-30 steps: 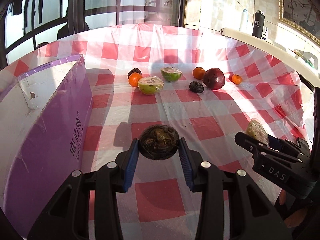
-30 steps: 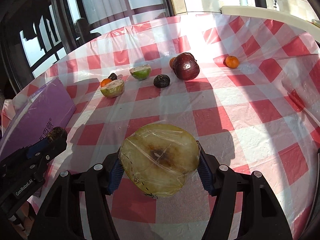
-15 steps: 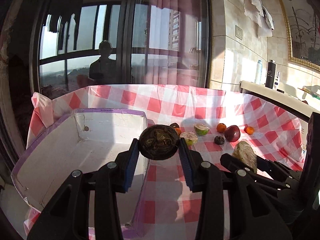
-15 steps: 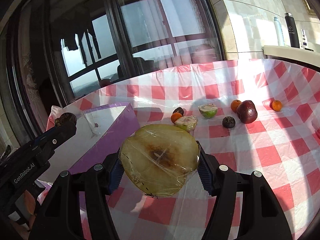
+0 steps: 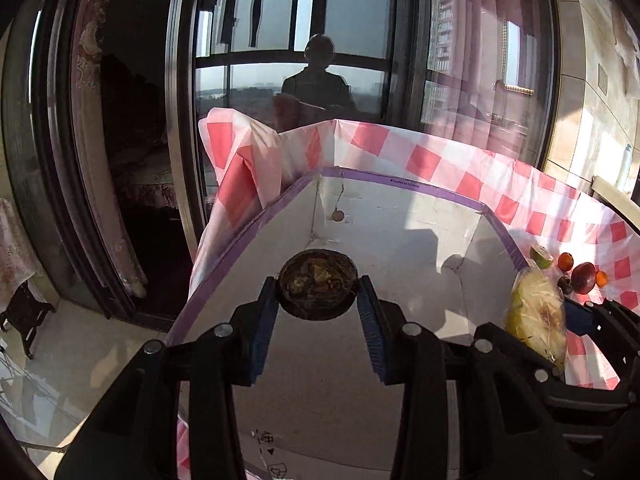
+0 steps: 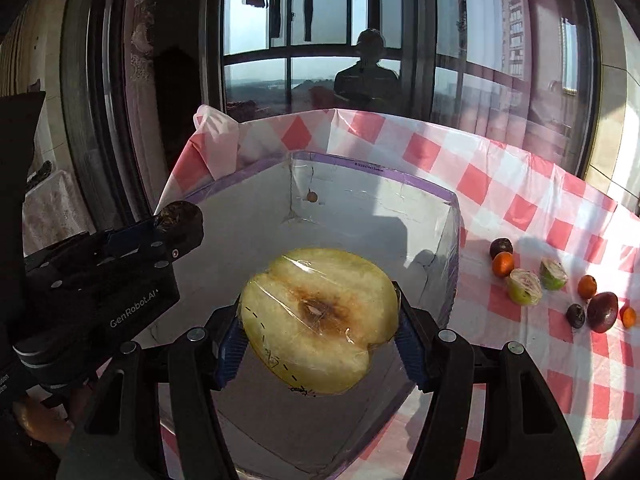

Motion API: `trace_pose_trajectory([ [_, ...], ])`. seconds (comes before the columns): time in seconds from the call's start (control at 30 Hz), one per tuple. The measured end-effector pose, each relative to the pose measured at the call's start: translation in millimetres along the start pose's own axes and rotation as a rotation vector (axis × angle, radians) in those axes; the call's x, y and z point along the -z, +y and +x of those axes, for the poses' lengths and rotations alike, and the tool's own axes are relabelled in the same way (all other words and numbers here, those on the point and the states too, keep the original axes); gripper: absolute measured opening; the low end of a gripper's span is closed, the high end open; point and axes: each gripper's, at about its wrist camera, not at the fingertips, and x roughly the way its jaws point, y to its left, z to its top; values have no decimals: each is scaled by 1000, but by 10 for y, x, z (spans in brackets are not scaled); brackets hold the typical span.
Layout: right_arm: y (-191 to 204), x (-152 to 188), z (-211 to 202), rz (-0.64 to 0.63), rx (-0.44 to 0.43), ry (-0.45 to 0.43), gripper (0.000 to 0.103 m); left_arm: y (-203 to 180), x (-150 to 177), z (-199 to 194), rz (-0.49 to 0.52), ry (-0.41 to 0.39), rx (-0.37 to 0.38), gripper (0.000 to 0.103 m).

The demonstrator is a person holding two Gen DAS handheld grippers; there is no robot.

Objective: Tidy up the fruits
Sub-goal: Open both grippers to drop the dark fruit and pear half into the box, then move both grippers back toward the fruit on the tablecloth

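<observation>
Both tongs have swung from over the checked counter to above the purple-edged box, so the carry looks done and release is the likely next step. The left tongs clamp a dark halved fruit; the right tongs clamp a film-wrapped pear half over the box's middle. Remaining fruits lie on the cloth at 3 o'clock. The box floor beneath each load is hidden, and its near wall is cut off.
</observation>
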Motion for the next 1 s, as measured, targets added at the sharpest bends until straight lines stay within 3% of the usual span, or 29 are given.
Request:
trace_pose_trajectory([
  [0.23,223,36,586,-222,-8,389,63,-28,51,538,142,249,2,41],
  [0.43,252,142,751,-283,-22,532,63,-71,106,650,204,381,57,41],
  [0.5,246,173,732,-284,-27,542,63,-81,117,655,210,400,76,41],
  [0.63,208,203,684,-268,-48,527,67,-87,102,620,201,395,84,64],
  [0.83,180,182,607,-251,-55,474,69,-62,74,615,180,394,82,64],
  [0.93,180,122,531,-237,-34,380,75,-48,59,610,143,372,78,64],
  [1.0,180,119,338,-254,50,258,80,-75,54,499,115,320,39,64],
])
